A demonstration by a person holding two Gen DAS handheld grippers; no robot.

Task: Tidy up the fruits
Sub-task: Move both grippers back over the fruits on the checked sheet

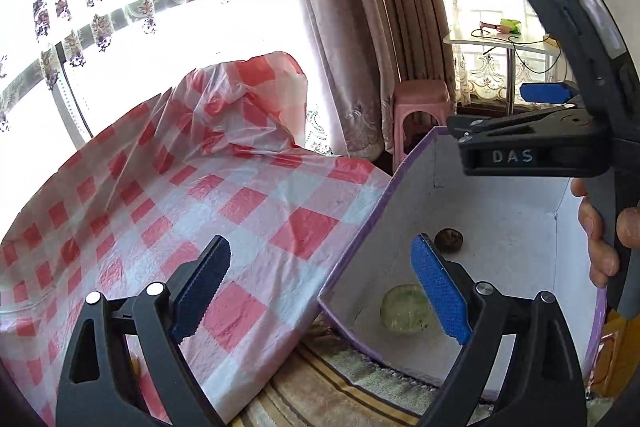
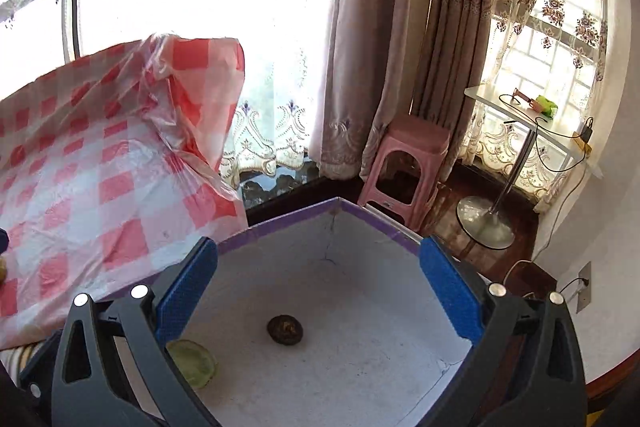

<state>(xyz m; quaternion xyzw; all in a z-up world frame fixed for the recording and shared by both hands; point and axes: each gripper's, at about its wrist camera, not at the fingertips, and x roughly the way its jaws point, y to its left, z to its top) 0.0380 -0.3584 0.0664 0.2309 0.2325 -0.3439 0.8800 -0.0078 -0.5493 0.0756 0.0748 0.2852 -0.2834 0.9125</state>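
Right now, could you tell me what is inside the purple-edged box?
A dark round fruit and a pale green one lie on the box floor; the near corners are hidden by the gripper fingers.

**Setting: a home living room**

We note embroidered floral curtains point(image 2: 360, 39) over large windows, a pink plastic stool point(image 2: 404, 163), a small pedestal table point(image 2: 520, 115), a red-checked plastic cloth point(image 1: 200, 195) and a patterned rug point(image 1: 340, 387): domestic furnishings throughout.

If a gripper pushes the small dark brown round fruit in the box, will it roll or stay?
The small dark brown round fruit probably rolls easily: it looks rounded and lies free on the smooth white floor of the purple-rimmed box. It seems light, being small. Its wrinkled top suggests slight softness.
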